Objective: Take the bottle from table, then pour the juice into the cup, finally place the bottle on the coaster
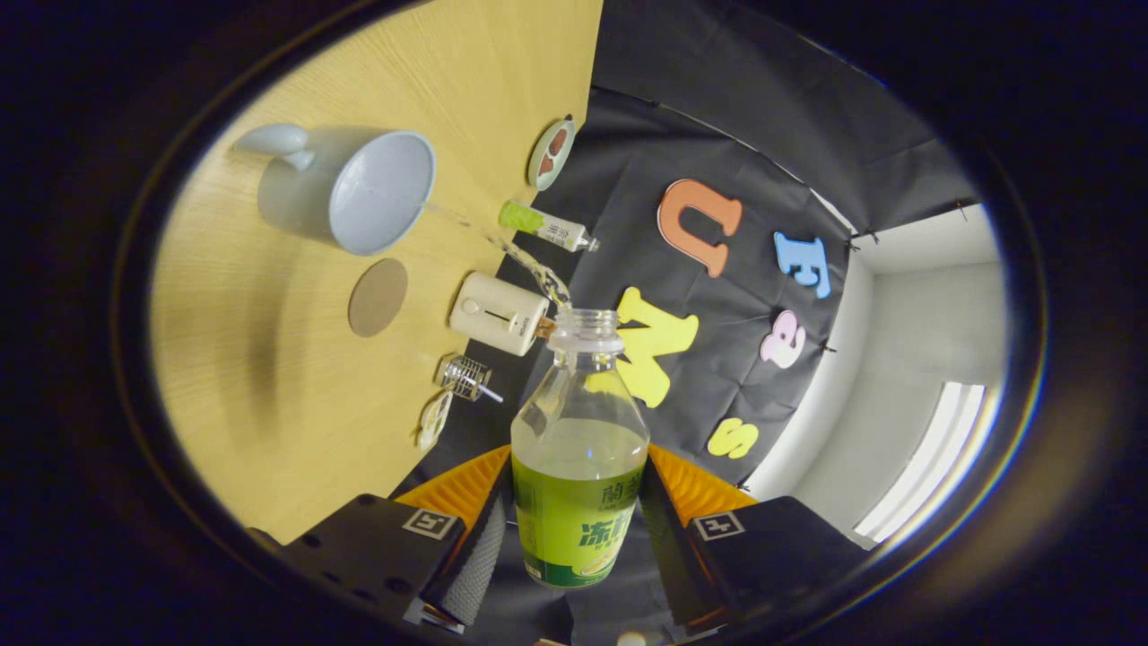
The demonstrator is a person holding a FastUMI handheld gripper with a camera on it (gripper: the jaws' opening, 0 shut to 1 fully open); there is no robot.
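The hand-held gripper [574, 547] is turned on its side, so the wooden surface [269, 377] stands like a wall beside it. Its two fingers [480, 552] press on either side of the bottle [578, 449], clamping it at the green-labelled lower body. The bottle is uncapped, its open mouth pointing away from the gripper, and clear liquid sits in the body above the label. A thin stream of juice [502, 242] arcs from the mouth across to the pale blue cup [377, 193], meeting it at the rim of its wide opening; the cup stands on the surface with its handle on the far side from the bottle. Just beside the cup lies the round brown coaster [378, 297], bare, apart from both cup and bottle. Near the surface's edge by the booth wall sit several other things: a cream-coloured box-shaped device [498, 314] close to the bottle's mouth, a small clear glass item with a metal piece [468, 377], a small tube with a green end [545, 225], and a small round dish [550, 153] further along.
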